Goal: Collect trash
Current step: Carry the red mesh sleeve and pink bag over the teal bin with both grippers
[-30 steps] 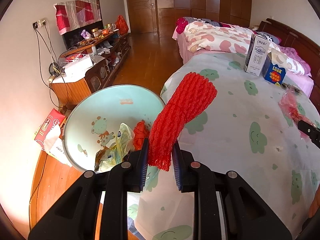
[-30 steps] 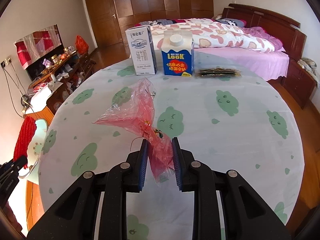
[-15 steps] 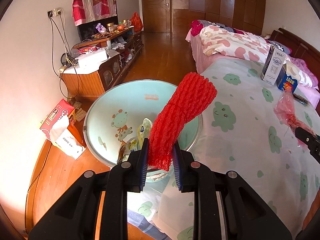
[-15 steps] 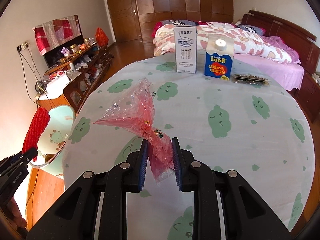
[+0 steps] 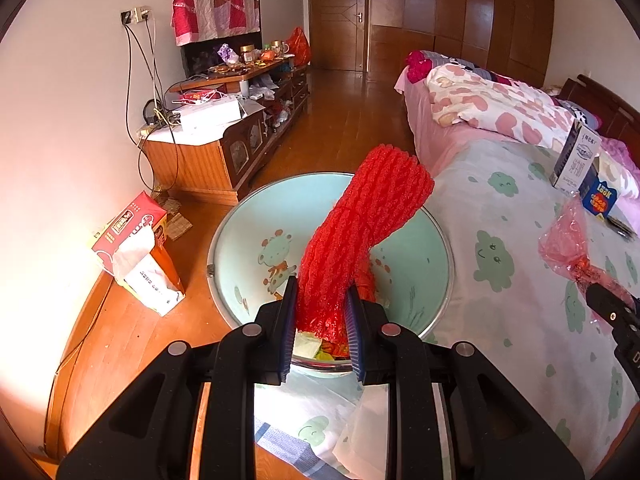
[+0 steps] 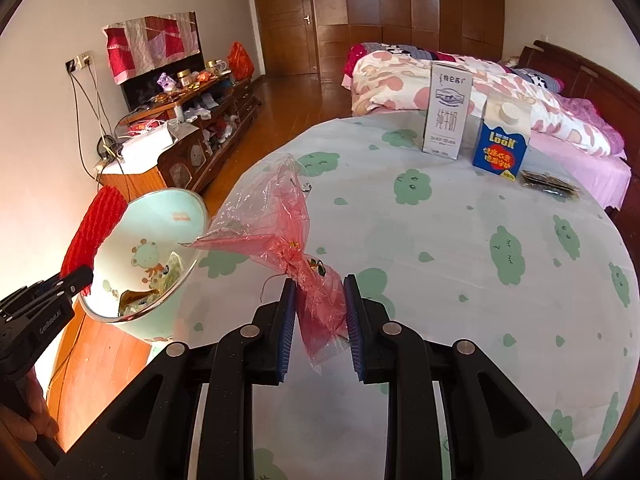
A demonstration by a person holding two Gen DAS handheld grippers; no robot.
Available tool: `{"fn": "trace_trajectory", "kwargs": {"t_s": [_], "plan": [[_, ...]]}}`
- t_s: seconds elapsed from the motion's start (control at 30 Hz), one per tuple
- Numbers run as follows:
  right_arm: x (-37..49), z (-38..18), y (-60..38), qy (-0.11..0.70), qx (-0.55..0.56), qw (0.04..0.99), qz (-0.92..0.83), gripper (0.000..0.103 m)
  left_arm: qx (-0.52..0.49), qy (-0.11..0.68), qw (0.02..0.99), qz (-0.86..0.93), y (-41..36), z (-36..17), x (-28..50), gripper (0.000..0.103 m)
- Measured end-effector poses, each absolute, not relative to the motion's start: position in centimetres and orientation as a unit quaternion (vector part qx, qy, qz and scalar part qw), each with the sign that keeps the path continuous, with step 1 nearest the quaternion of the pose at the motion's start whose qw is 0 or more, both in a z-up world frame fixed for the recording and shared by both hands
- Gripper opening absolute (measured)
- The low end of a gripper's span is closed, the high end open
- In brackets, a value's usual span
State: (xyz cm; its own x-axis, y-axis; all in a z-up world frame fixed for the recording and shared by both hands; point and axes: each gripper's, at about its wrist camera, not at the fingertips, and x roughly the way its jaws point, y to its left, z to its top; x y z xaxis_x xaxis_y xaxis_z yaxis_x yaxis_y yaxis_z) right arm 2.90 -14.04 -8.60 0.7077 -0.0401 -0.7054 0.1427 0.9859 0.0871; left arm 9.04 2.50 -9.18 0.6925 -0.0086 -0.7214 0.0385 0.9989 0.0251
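Note:
My left gripper [image 5: 321, 322] is shut on a red foam net sleeve [image 5: 368, 224] and holds it upright over a pale green basin [image 5: 256, 224] with trash inside, beside the table edge. My right gripper [image 6: 319, 322] is shut on a crumpled pink plastic wrapper [image 6: 280, 224] above the round table with the cloud-print cloth [image 6: 480, 280]. The basin [image 6: 168, 216], the sleeve [image 6: 94, 228] and the left gripper [image 6: 60, 292] show at the left of the right wrist view. The wrapper [image 5: 568, 240] shows at the right of the left wrist view.
A white milk carton [image 6: 446, 110], a blue LOOK carton [image 6: 504, 140] and a dark flat packet [image 6: 550, 188] stand at the table's far side. A red tissue box [image 5: 136, 248] lies on the wood floor. A cluttered cabinet [image 5: 208, 140] lines the left wall; a bed [image 5: 492, 108] lies behind.
My left gripper has carried the red sleeve leftward from over the table edge to above the basin. My right gripper has moved left toward the basin with the wrapper.

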Motion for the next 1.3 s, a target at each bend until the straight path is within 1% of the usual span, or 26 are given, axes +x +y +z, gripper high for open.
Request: {"fn": "trace_trajectory", "kwargs": {"t_s": [0.53,0.87,1.3], "plan": [[5.7,-8.1,-8.2,0.379,0.033,0.925,-0.011,0.025,-0.006,0.400,0.916,0.016,5.4,-9.9,10.3,0.022],[7.2,-8.1,-5.8,0.376,0.019,0.926,0.003,0.025,-0.008,0.402,0.916,0.023,5.7,-10.2,11.0,0.022],[9.1,-8.7,-3.7,0.383,0.009,0.924,0.004,0.026,-0.018,0.422,0.906,0.027,6.3,-11.6,12.1,0.023]]}}
